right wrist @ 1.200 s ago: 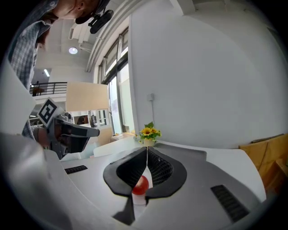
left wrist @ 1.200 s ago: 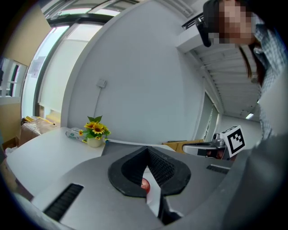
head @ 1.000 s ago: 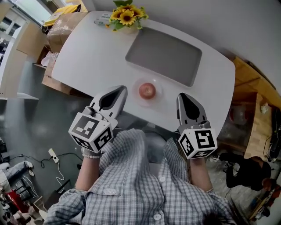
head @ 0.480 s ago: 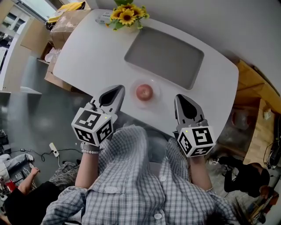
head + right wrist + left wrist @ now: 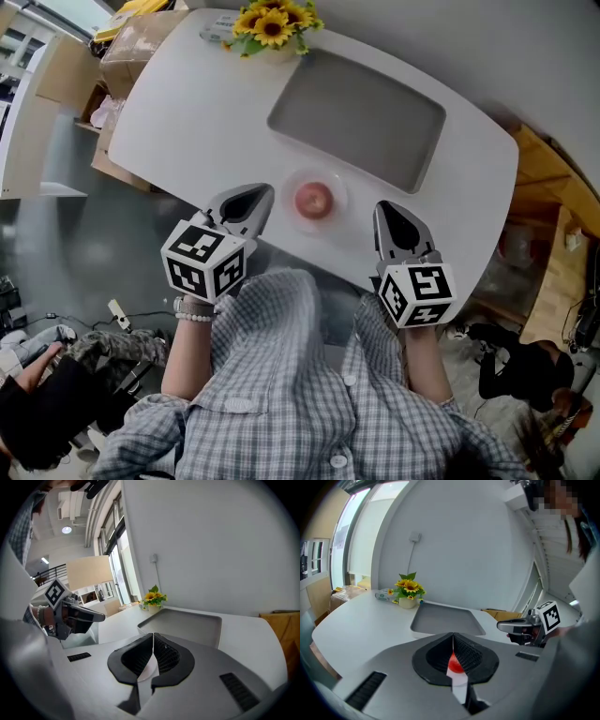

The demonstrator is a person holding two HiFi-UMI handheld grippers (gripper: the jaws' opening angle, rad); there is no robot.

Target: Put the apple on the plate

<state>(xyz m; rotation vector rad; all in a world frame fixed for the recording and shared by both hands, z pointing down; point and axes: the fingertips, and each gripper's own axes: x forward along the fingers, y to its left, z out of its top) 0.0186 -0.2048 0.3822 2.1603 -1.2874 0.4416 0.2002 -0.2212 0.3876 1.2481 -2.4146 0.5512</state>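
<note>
A red apple (image 5: 314, 199) rests on a clear glass plate (image 5: 338, 184) near the front edge of the white table (image 5: 197, 112). My left gripper (image 5: 260, 193) hovers just left of the plate, shut and holding nothing. My right gripper (image 5: 385, 208) hangs right of the plate, also shut and empty. Through the left gripper view, the apple (image 5: 454, 663) peeks out below the closed tips of the left gripper (image 5: 453, 635), and the right gripper (image 5: 502, 626) shows at the right. The right gripper view has the right gripper (image 5: 153, 635) closed and the left gripper (image 5: 100, 617) at the left.
A grey tray (image 5: 356, 117) lies behind the plate. A pot of sunflowers (image 5: 272, 21) stands at the table's far edge. Cardboard boxes (image 5: 141, 47) sit beyond the left end, a wooden shelf (image 5: 553, 234) at the right. Another person (image 5: 37, 412) crouches on the floor lower left.
Both grippers stay shut on either side of the plate, barely shifted. The apple has not moved. A person has come into the lower left of the head view.
</note>
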